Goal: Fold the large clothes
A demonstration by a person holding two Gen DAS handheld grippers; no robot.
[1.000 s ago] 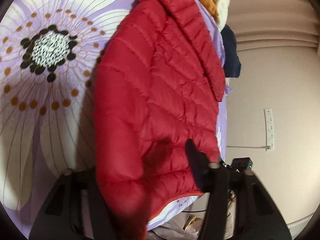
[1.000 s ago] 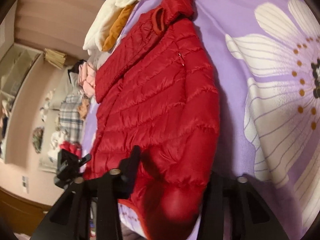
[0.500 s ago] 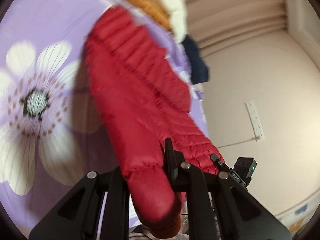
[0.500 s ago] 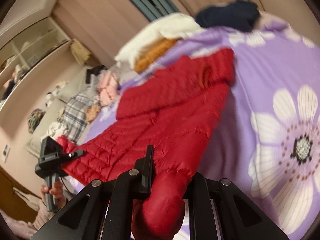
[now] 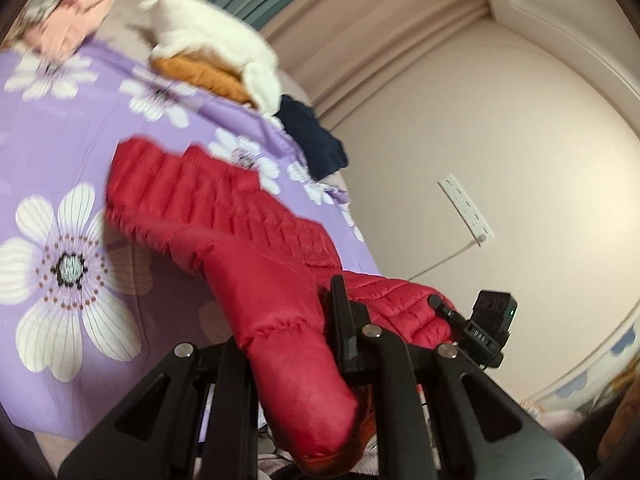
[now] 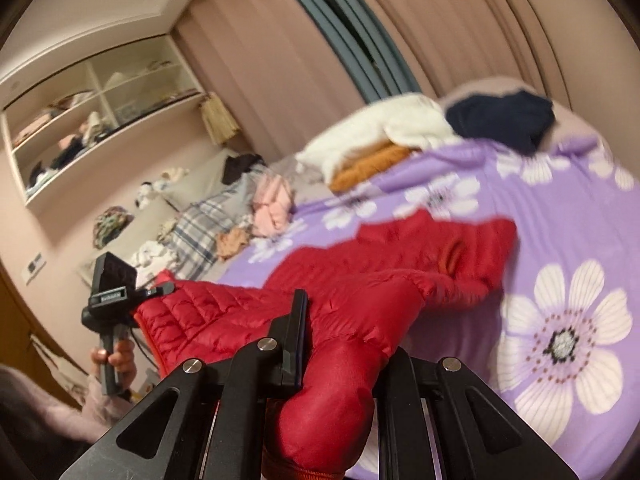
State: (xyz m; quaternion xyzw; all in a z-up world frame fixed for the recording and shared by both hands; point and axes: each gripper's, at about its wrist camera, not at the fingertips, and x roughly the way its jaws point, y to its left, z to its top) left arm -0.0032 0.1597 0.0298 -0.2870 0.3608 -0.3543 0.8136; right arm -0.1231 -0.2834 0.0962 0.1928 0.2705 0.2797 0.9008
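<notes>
A: Lifting is seen now: the red jacket (image 5: 224,216) is raised at its near end off the purple flowered bedspread (image 5: 72,140), while a sec. ago it was lying flat on it. The far end w/ the collar is still rested on the bed.

B: And the tongs?

A: Both were spread a sec. ago and have been closed since. The left gripper (image 5: 296,344) is pinched on one red sleeve, and the right gripper (image 6: 340,340) is pinched on the other sleeve. In each view a cuff is seen hanging down between the black fingers, towards the camera.

B: So what is meant by it for the fold?

A: Probably the grasp step is finished and the fold itself is begun. Sleeves and near part are carried up, approx. together, so it is judged that they can be brought over the body of the jacket. The fold is not yet laid down.

B: Other things near?

A: A white and orange clothes pile (image 6: 380,140) is kept well apart, at the far end of the bed.
</notes>
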